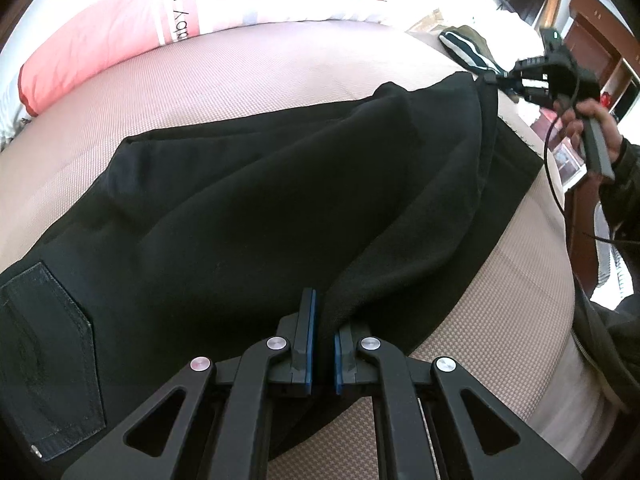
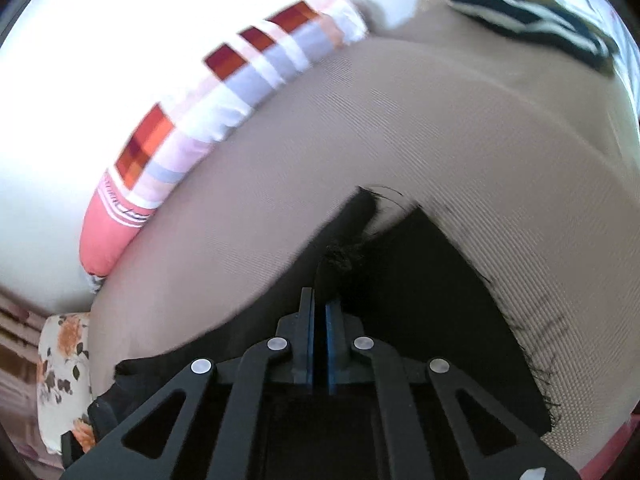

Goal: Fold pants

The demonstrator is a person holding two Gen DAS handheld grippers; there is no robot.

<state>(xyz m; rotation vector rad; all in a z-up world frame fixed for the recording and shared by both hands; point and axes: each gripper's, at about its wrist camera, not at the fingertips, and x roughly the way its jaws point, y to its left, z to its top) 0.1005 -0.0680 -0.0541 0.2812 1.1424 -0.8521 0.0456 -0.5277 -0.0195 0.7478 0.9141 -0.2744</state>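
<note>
We see black pants (image 1: 248, 200) spread on the bed (image 1: 240, 80), left hand-held gripper (image 1: 322, 344) clenched on a fold, right hand-held gripper (image 2: 320, 344) clenched on the frayed hem.

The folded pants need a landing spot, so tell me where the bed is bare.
Bare beige woven bed cover lies between the black pants and the pink-and-white checked pillow; another strip runs between the pants and the bed's near edge. It is crowded near the striped dark garment, beside the right gripper.
</note>
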